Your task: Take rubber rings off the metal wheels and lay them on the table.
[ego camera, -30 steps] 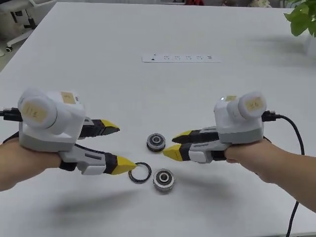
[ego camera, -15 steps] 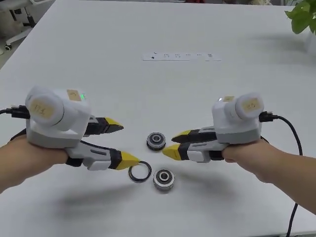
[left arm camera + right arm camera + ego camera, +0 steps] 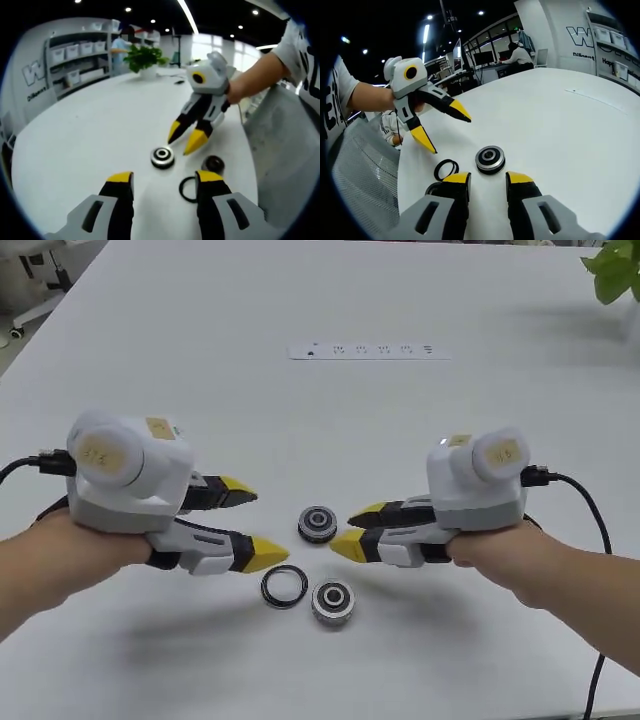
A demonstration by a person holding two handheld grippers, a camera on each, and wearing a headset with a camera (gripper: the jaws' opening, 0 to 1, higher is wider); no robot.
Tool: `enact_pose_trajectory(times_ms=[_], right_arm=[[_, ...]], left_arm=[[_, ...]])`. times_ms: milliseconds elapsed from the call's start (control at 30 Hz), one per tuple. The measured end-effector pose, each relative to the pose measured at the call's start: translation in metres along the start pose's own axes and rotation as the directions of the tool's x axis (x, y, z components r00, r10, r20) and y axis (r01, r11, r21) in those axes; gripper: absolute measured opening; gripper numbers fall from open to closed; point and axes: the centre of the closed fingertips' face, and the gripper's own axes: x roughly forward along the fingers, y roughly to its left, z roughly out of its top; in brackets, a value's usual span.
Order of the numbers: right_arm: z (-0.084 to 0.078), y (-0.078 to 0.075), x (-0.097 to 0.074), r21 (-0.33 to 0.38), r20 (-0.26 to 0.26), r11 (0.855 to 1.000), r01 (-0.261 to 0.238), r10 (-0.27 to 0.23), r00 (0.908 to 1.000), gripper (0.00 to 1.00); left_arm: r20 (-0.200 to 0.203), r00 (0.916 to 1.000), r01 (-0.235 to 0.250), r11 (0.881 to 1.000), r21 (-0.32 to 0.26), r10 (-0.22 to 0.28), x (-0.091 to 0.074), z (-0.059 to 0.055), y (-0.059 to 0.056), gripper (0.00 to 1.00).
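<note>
A loose black rubber ring [image 3: 284, 586] lies flat on the white table [image 3: 330, 430]. One metal wheel [image 3: 317, 523] sits just beyond it and a second wheel [image 3: 332, 601] lies beside it on the right. My left gripper [image 3: 258, 522] hovers open just left of the ring, its lower tip above and clear of it. My right gripper [image 3: 352, 529] is open, its tips pointing at the far wheel from the right. The left gripper view has the far wheel [image 3: 163, 156], ring [image 3: 189, 189] and right gripper [image 3: 186, 139]. The right gripper view has the wheel [image 3: 490, 159], ring [image 3: 445, 169] and left gripper [image 3: 447, 127].
A white power strip [image 3: 368, 350] lies further back on the table. A potted plant [image 3: 612, 268] stands at the far right corner. A black cable [image 3: 600, 540] trails from the right gripper toward the table's front edge.
My left gripper has lifted a little and drawn its lower tip off the rubber ring, which stays on the table. The right gripper and both wheels have barely moved.
</note>
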Motion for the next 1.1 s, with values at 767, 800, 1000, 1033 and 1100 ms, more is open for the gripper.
enact_pose_trajectory(times_ms=[767, 800, 1000, 1033, 1100], right_arm=[[-0.002, -0.002, 0.007, -0.022, -0.009, 1.000, 0.011, -0.011, 0.9999, 0.23], [-0.002, -0.002, 0.008, -0.022, -0.008, 1.000, 0.011, -0.012, 0.9999, 0.23], [-0.002, -0.001, 0.008, -0.023, -0.009, 1.000, 0.009, -0.010, 0.9999, 0.23], [-0.003, -0.001, 0.008, -0.024, -0.010, 1.000, 0.008, -0.009, 0.9999, 0.23], [-0.003, -0.001, 0.009, -0.025, -0.011, 1.000, 0.008, -0.008, 0.9999, 0.23]], left_arm=[[-0.004, 1.0000, 0.002, 1.000, -0.005, -0.002, 0.018, 0.005, 0.004, 0.43], [-0.004, 1.0000, 0.003, 1.000, -0.007, -0.003, 0.019, 0.005, 0.004, 0.43], [-0.007, 1.0000, 0.005, 1.000, -0.008, -0.005, 0.023, 0.006, 0.004, 0.41], [-0.008, 0.9999, 0.007, 1.000, -0.005, -0.007, 0.024, 0.006, 0.003, 0.40], [-0.011, 0.9999, 0.009, 1.000, -0.002, -0.009, 0.025, 0.006, 0.003, 0.39]])
